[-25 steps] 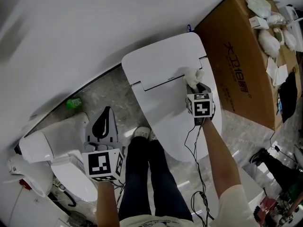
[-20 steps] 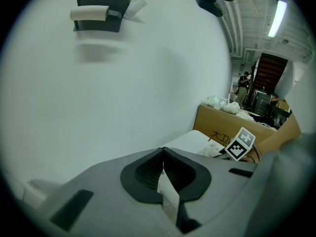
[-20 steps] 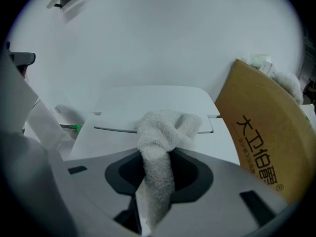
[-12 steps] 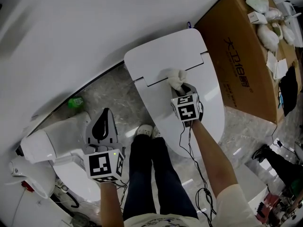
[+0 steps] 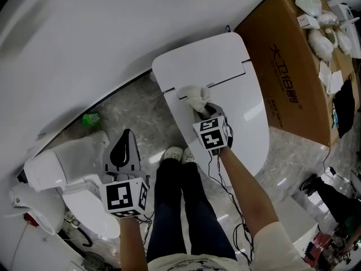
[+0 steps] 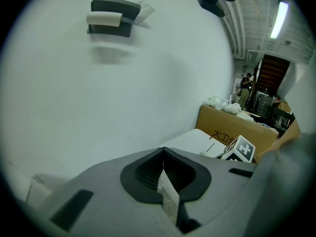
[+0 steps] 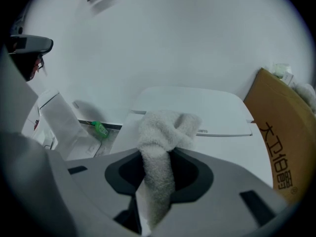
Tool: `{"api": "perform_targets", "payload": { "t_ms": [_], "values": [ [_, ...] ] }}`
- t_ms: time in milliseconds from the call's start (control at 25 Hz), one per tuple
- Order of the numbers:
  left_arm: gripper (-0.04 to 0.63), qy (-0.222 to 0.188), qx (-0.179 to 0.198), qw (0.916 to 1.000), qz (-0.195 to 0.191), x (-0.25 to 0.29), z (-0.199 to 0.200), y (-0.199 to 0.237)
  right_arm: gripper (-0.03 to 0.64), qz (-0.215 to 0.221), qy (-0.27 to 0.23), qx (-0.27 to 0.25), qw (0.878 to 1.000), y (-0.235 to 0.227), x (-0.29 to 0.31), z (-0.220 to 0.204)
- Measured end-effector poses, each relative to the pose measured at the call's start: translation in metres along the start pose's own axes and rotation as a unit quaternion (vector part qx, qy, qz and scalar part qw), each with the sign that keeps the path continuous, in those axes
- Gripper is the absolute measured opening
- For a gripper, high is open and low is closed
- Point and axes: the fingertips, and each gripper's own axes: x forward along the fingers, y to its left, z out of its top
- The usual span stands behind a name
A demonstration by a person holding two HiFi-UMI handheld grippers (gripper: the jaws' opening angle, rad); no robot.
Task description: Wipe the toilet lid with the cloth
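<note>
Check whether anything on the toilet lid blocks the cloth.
Nothing visible does. The right gripper holds the cloth on the toilet lid near its hinge line, and the lid's surface around it is bare.

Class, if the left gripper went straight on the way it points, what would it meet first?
Probably the white wall; the left gripper aims at its bare part, below a dark fixture. Depth is unclear.

Left gripper [image 6: 163, 157] at 6 o'clock, jaws pressed together with nothing between them, facing a white wall [image 6: 148, 78]. Dark wall fixture [image 6: 111, 17] at 11 o'clock; toilet lid [image 6: 195, 139], marker cube [image 6: 240, 149] and cardboard box [image 6: 232, 125] toward 4 o'clock.
</note>
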Motion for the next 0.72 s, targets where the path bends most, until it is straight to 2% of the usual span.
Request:
{"api": "perform_targets", "payload": {
  "t_ms": [720],
  "values": [
    [0.008, -0.004, -0.001, 1.0, -0.002, -0.013, -0.004, 0.0, 0.117, 0.069, -0.003, -0.032, 0.997, 0.083, -0.008, -0.015]
  ]
}}
